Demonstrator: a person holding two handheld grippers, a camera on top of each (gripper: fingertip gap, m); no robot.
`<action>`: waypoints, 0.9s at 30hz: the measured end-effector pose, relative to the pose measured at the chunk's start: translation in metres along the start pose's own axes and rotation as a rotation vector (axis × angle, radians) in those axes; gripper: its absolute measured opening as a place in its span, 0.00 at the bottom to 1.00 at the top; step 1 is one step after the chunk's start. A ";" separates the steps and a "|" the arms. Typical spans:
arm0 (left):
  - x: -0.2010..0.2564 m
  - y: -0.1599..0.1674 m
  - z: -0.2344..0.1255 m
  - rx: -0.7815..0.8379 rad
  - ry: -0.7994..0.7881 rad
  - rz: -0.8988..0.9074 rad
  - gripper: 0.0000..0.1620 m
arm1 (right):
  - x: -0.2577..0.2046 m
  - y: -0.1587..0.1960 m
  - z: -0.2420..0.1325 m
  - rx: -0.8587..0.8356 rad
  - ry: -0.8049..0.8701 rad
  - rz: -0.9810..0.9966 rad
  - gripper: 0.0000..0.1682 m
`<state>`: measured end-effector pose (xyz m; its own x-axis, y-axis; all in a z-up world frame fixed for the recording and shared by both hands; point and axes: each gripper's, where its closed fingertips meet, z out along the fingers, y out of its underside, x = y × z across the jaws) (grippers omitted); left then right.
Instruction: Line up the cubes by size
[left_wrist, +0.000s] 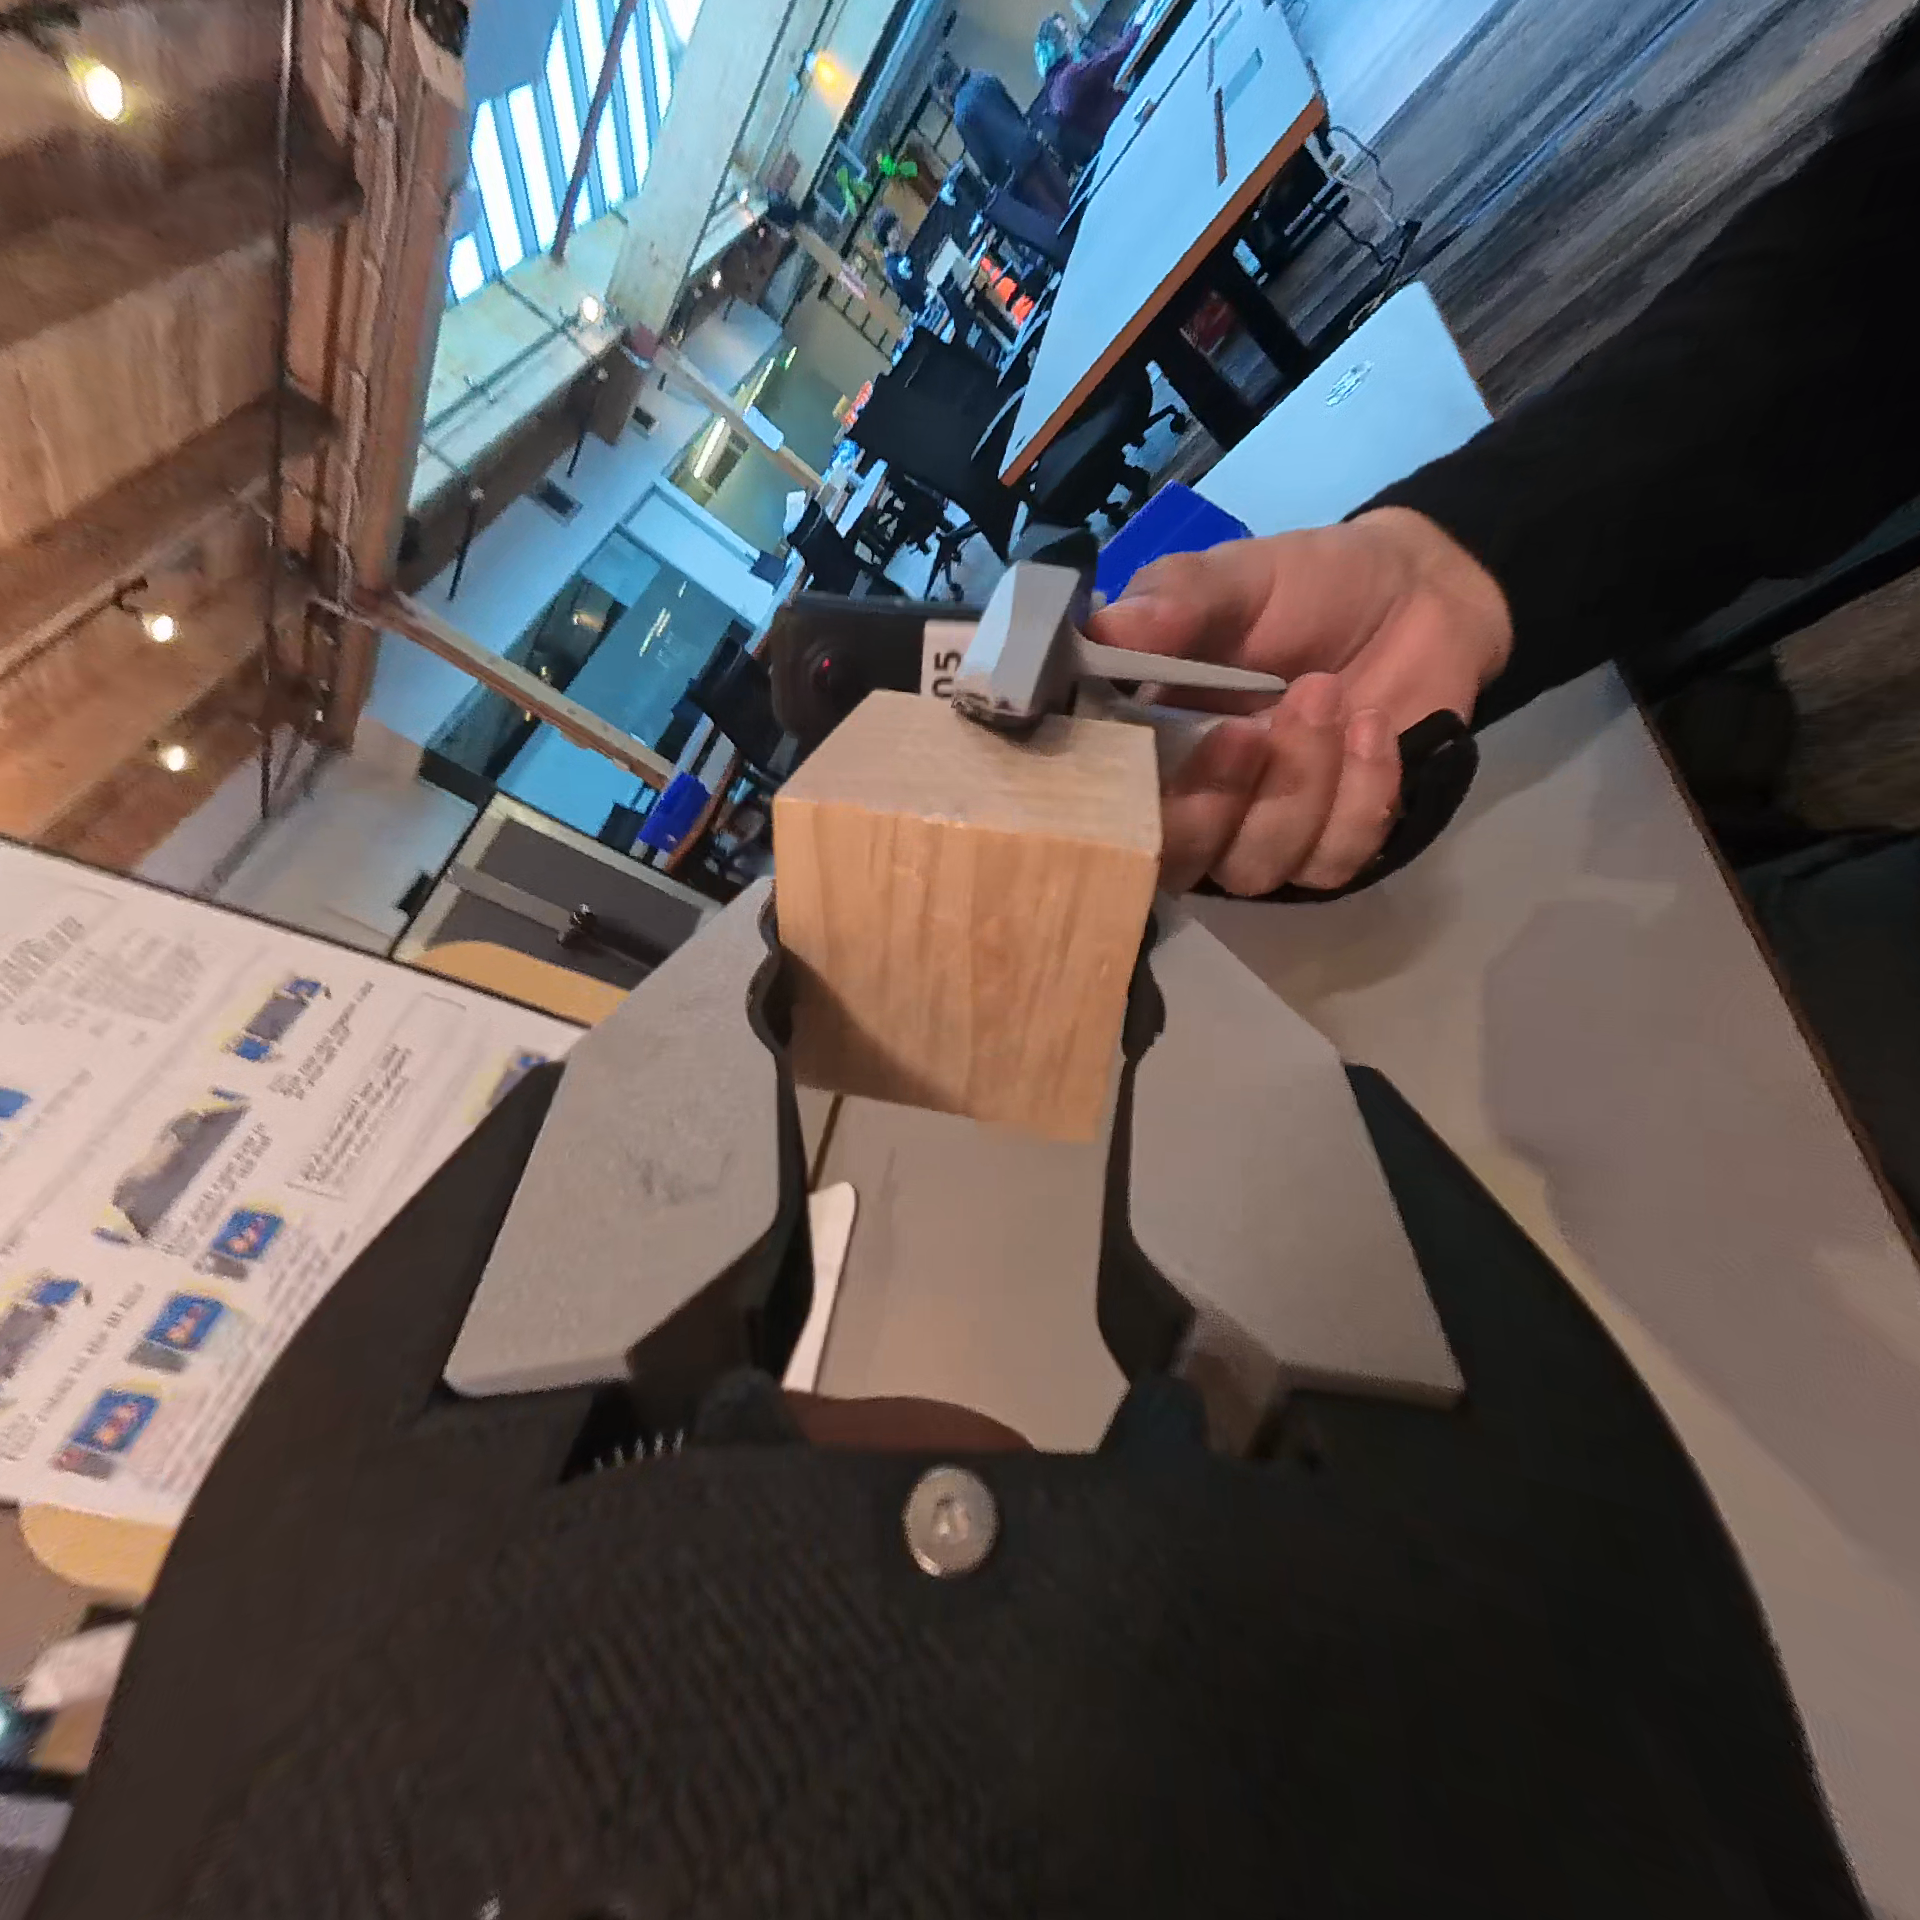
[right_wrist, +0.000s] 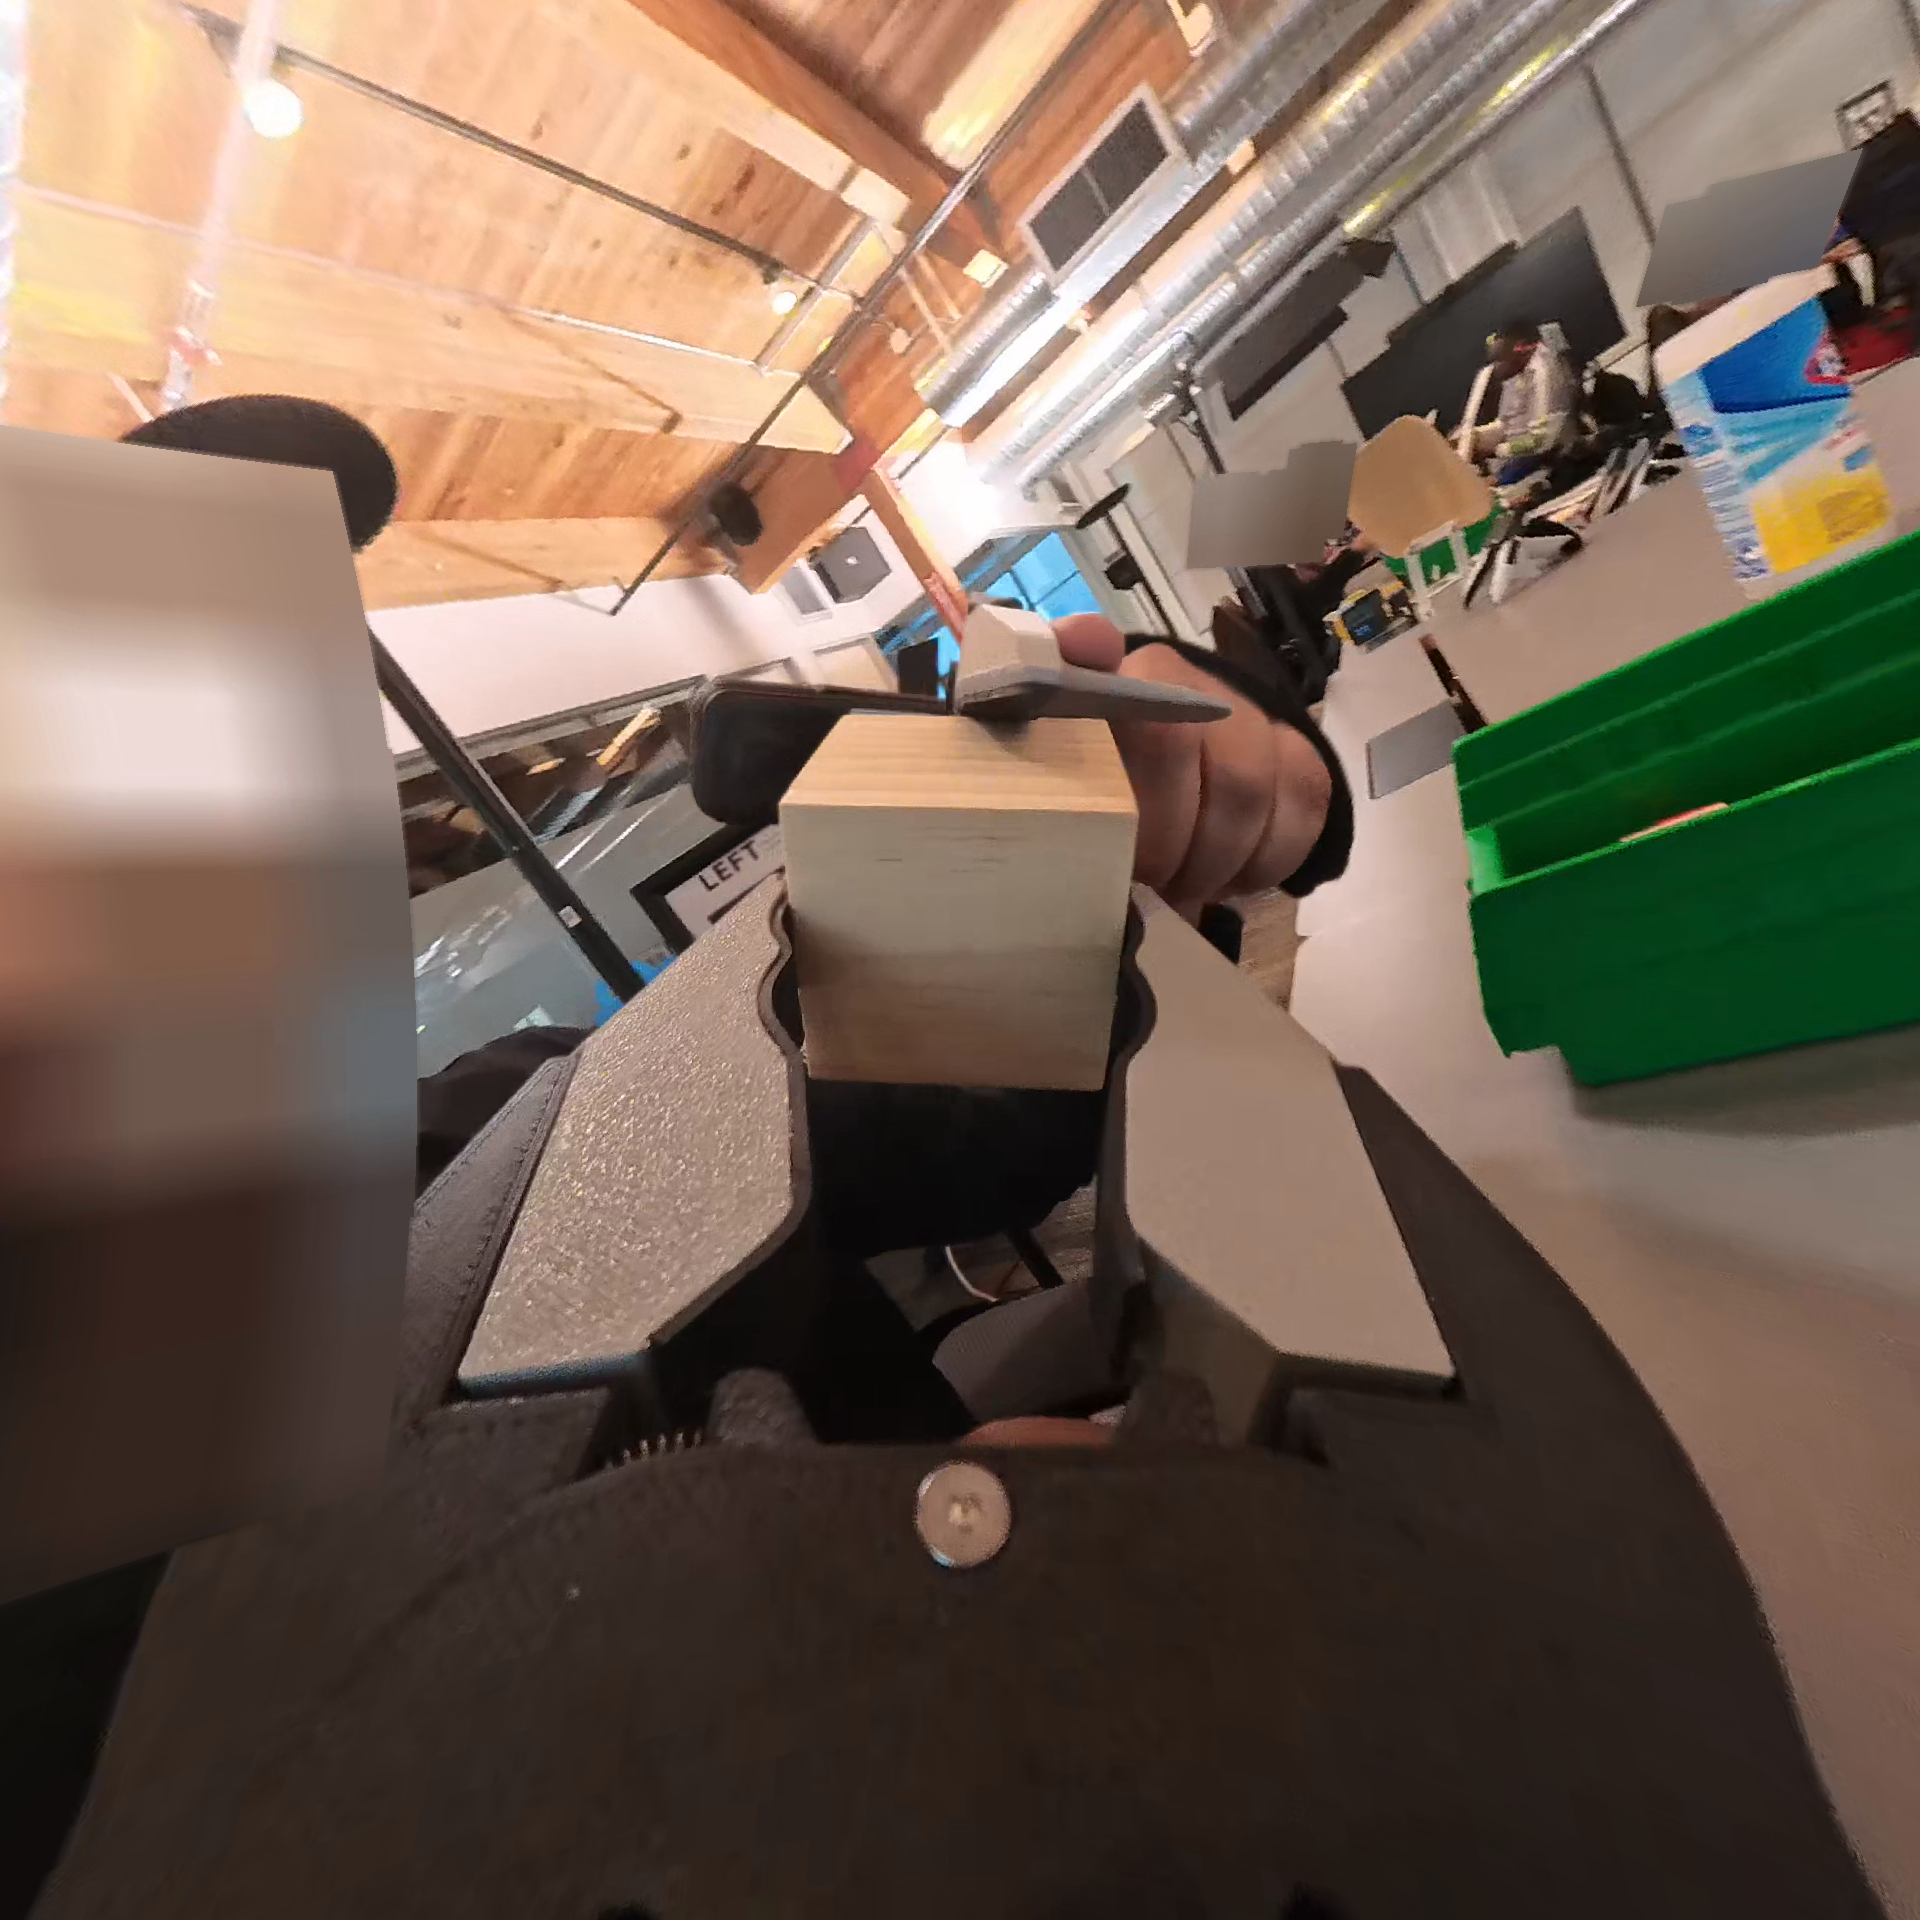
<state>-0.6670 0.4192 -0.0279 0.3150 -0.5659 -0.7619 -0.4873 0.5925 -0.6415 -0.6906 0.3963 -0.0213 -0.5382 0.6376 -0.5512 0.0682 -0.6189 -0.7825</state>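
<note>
The left gripper (left_wrist: 961, 977) and the right gripper (right_wrist: 956, 966) each clamp what looks like one shared wooden cube (left_wrist: 966, 914), held up above the grey table (left_wrist: 1558, 1143) and touching nothing on it. I'd have one gripper let go first, then lower the cube level and flat onto the table. It is pale, square-edged wood with visible grain.
</note>
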 end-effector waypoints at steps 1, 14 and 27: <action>-0.001 0.001 0.000 -0.001 -0.030 -0.030 0.39 | 0.000 0.000 -0.002 0.004 0.014 -0.005 0.34; 0.037 0.051 -0.090 -0.048 -0.309 -0.486 0.01 | -0.019 -0.087 -0.224 -0.337 0.910 -0.534 0.34; 0.081 0.073 -0.082 -0.117 -0.250 -0.641 0.03 | 0.071 0.003 -0.397 -1.296 1.026 -0.456 0.35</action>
<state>-0.7434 0.3693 -0.1292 0.7409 -0.6262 -0.2426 -0.2229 0.1114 -0.9685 -0.3949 0.6218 -0.1775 -0.0228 0.9742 0.2245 0.9361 0.0996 -0.3374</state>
